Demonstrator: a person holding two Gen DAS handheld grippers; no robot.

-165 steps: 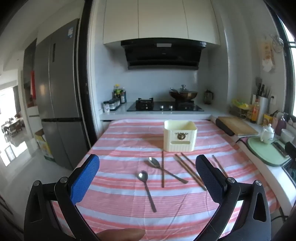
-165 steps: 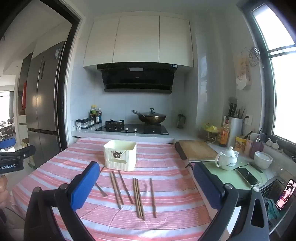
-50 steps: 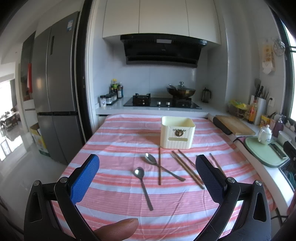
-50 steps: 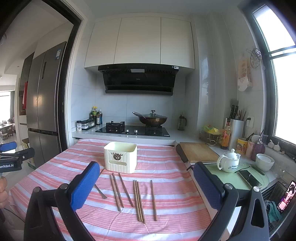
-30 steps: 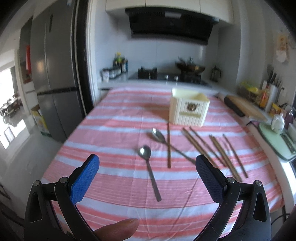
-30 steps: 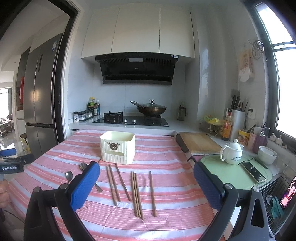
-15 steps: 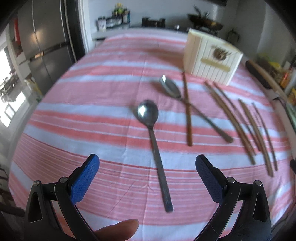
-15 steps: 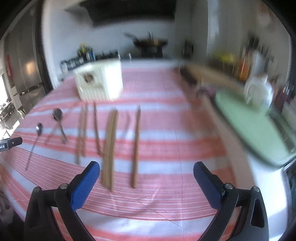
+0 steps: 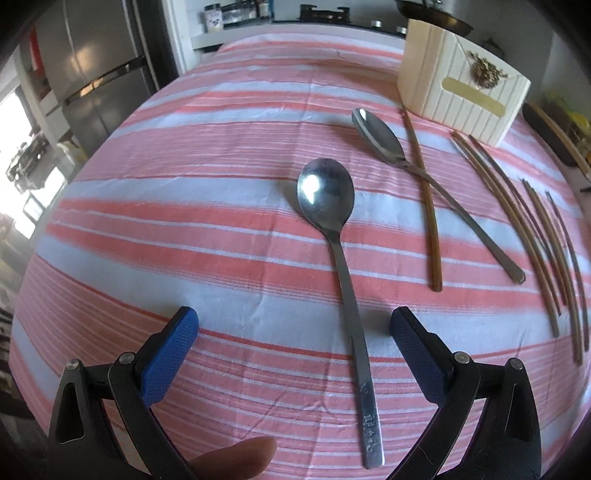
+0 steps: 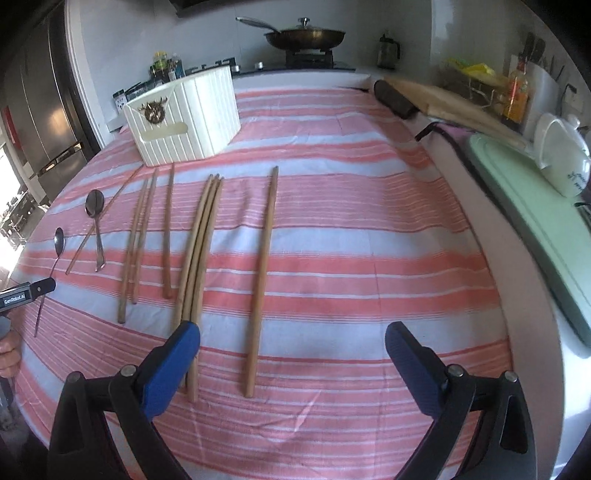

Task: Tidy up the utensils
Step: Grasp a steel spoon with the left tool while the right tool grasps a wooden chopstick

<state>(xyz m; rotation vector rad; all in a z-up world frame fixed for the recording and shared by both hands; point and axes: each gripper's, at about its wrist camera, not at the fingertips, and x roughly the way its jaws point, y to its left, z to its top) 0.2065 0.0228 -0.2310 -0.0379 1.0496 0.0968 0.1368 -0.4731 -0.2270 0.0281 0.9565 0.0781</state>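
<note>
**Two open grippers over spoons and chopsticks**

A kitchen desk [image 9: 207,206] under a pink-and-white striped cloth fills both views, with a grey fridge [image 9: 92,70] at 10 o'clock of the left view and a stove with a lidded pan [image 10: 304,35] at 12 o'clock of the right view. A cream utensil box [image 10: 184,118] stands on the cloth at 11 o'clock in the right view. Off the cloth's edge at 2 to 3 o'clock sit a wooden board [image 10: 454,99], a green mat [image 10: 535,206] and a white teapot [image 10: 561,155].

The left hand-held gripper [image 9: 293,354] hangs low over the cloth with its blue pads spread wide, holding nothing. The near spoon [image 9: 341,258] lies between the pads, bowl toward 12 o'clock, handle running to 6 o'clock, closer to the right pad. A fingertip [image 9: 236,456] shows at 6 o'clock. The right hand-held gripper [image 10: 291,358] is likewise spread wide and empty. A lone chopstick [image 10: 262,280] lies between its pads, and its left pad sits over the near ends of a bundle of three chopsticks [image 10: 201,251].

There are two spoons: the second spoon [image 9: 424,177] lies at 1 o'clock in the left view, its handle crossing a single brown chopstick [image 9: 424,206]. The right view shows eight chopsticks in all, lying lengthways before the box.
</note>
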